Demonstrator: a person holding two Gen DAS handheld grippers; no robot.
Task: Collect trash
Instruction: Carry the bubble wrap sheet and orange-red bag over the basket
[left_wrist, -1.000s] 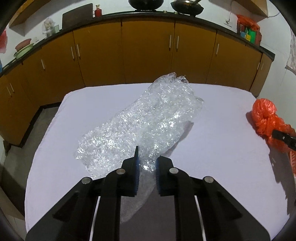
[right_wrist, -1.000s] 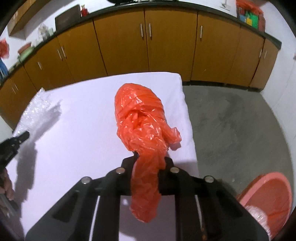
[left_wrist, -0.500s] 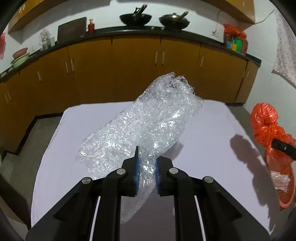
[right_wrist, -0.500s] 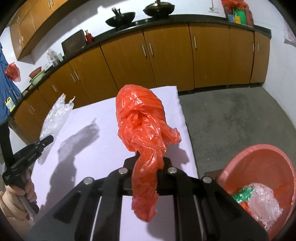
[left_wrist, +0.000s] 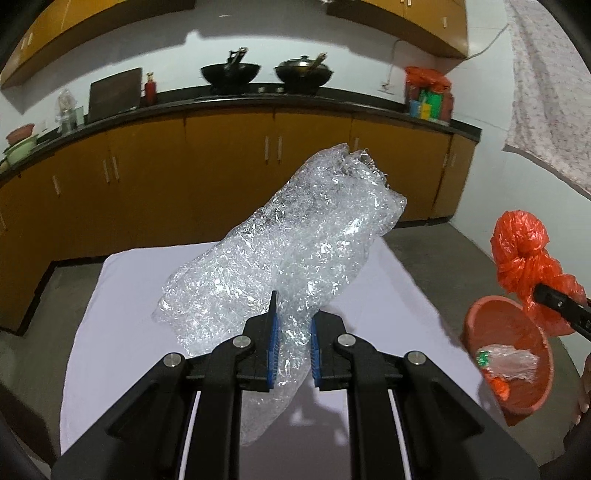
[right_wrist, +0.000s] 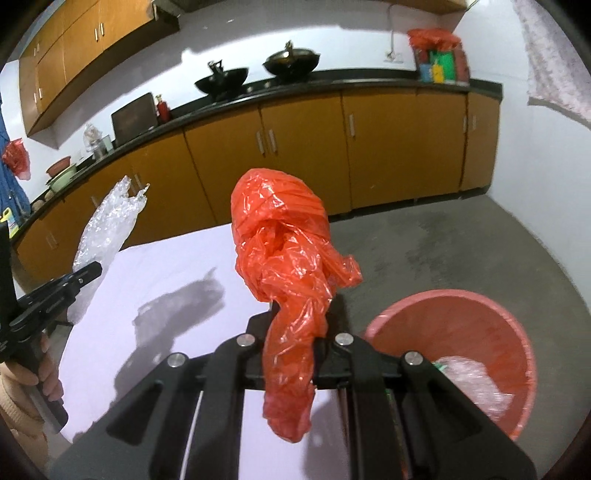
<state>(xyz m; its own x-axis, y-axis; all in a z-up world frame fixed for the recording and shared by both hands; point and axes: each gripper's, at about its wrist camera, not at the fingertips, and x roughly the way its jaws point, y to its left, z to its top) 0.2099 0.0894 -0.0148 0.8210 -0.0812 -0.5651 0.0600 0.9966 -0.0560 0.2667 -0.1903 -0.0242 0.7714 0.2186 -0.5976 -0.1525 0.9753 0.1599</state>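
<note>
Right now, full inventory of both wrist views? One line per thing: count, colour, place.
crumpled clear plastic wrap: 1, transparent, held up over the table in the left tongs
crumpled orange plastic bag: 1, orange, held up in the right tongs, near the table's right edge
round orange-pink plastic tub: 1, on the floor right of the table, with clear plastic and a green scrap inside
table with white cloth: 1, white, centre
black woks: 2, on the back counter
wooden base cabinets: a row, orange-brown, under the black counter
patterned cloth: 1, pale, hanging top right
left tongs: 1, black with blue pads, shut on the wrap
right tongs: 1, black, shut on the bag
</note>
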